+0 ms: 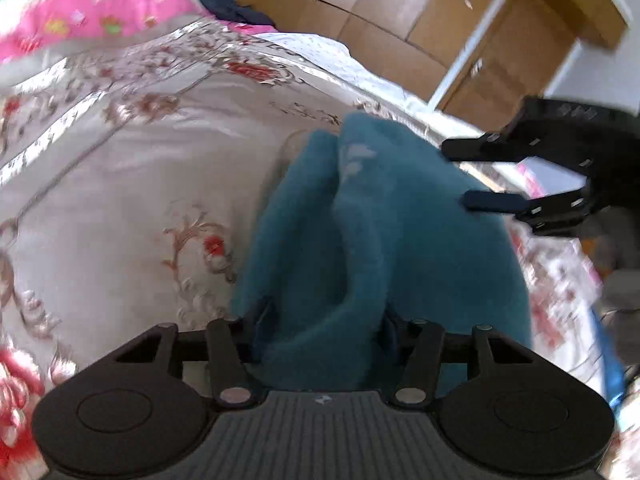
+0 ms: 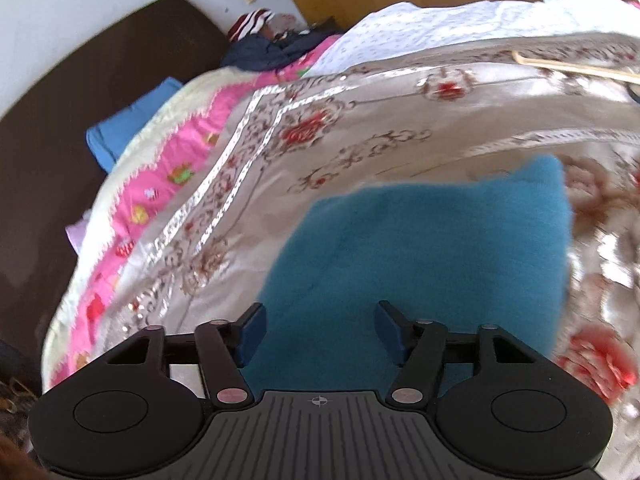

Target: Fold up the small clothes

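We see a floral bedspread (image 2: 360, 120) spread wide, and on it lies the teal garment (image 2: 420, 248). Our left gripper (image 1: 326, 330) grasps a bunched fold of it. Our right gripper (image 2: 318, 330) hovers just above, jaws spread, holding nothing.
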Available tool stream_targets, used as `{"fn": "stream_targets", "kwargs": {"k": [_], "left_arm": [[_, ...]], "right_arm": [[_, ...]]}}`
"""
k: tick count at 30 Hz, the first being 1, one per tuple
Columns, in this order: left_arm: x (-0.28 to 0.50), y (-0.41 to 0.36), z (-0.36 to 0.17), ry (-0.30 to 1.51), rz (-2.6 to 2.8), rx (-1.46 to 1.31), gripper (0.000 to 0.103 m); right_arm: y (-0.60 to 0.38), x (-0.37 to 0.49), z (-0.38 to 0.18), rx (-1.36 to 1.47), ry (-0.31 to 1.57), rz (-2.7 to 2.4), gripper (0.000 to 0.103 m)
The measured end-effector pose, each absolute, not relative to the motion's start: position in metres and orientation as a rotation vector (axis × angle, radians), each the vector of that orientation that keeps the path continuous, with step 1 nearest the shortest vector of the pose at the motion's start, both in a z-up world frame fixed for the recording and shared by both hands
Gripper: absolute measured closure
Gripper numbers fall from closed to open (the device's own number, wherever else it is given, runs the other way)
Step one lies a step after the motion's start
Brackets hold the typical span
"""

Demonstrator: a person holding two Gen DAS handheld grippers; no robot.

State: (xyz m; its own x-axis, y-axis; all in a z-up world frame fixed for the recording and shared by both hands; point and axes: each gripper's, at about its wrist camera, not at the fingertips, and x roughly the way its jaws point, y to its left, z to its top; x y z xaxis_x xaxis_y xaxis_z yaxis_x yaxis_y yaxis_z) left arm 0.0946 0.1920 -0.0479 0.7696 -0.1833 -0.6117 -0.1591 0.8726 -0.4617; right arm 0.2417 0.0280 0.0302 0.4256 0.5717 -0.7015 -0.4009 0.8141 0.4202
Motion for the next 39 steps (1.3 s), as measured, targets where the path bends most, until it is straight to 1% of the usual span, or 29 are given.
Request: {"fn": "stream_targets", "kwargs": {"k": [1, 4, 6, 8, 9, 10, 11, 15, 17, 21, 23, 26, 28, 30, 33, 35, 37, 39], "left_arm": [[0.094, 0.193, -0.046, 0.695, -0.013, -0.515, 0.04], [0.089, 0.178, -0.043, 0.677, 0.005, -0.414, 0.039], [0.09, 0.169, -0.04, 0.667, 0.004, -0.371, 0.039], [0.088, 0.167, -0.04, 0.664, 0.002, -0.365, 0.039], [0.09, 0.171, -0.042, 0.664, -0.001, -0.373, 0.039], [0.09, 0.173, -0.042, 0.664, -0.004, -0.384, 0.039], [0.088, 0.173, -0.04, 0.663, -0.004, -0.393, 0.039], [0.078, 0.181, -0.038, 0.631, -0.013, -0.461, 0.041], [0.072, 0.19, -0.037, 0.618, -0.024, -0.544, 0.041], [0.061, 0.208, -0.042, 0.616, -0.006, -0.687, 0.042], [0.059, 0.207, -0.043, 0.635, 0.016, -0.683, 0.045], [0.059, 0.2, -0.043, 0.651, 0.064, -0.618, 0.045], [0.062, 0.199, -0.045, 0.659, 0.087, -0.597, 0.045], [0.062, 0.199, -0.047, 0.671, 0.103, -0.586, 0.044], [0.066, 0.199, -0.051, 0.693, 0.133, -0.567, 0.04], [0.067, 0.202, -0.053, 0.705, 0.146, -0.577, 0.029], [0.068, 0.207, -0.055, 0.711, 0.14, -0.608, 0.027], [0.068, 0.206, -0.055, 0.711, 0.138, -0.604, 0.025]], "right_arm": [[0.037, 0.24, 0.032, 0.189, 0.953, 0.616, 0.038], [0.065, 0.232, 0.036, 0.077, 0.924, 0.608, 0.026], [0.086, 0.227, 0.029, -0.051, 0.91, 0.56, 0.028], [0.095, 0.226, 0.021, -0.138, 0.892, 0.513, 0.06], [0.093, 0.226, 0.02, -0.125, 0.896, 0.516, 0.064], [0.089, 0.225, 0.024, -0.087, 0.906, 0.527, 0.078], [0.085, 0.221, 0.032, -0.058, 0.904, 0.538, 0.083], [0.08, 0.205, 0.06, 0.0, 0.847, 0.583, 0.085], [0.086, 0.209, 0.058, 0.041, 0.857, 0.591, 0.086], [0.109, 0.216, 0.025, 0.048, 0.897, 0.596, 0.086], [0.118, 0.214, 0.011, 0.043, 0.896, 0.607, 0.086], [0.121, 0.215, -0.003, 0.085, 0.897, 0.637, 0.085], [0.125, 0.218, -0.013, 0.074, 0.911, 0.686, 0.082], [0.126, 0.221, -0.019, 0.069, 0.906, 0.724, 0.082], [0.112, 0.227, -0.016, 0.158, 0.935, 0.747, 0.082], [0.094, 0.225, -0.006, 0.24, 0.937, 0.749, 0.082], [0.068, 0.216, 0.009, 0.304, 0.901, 0.753, 0.08], [0.039, 0.204, 0.025, 0.307, 0.844, 0.75, 0.08]]}}
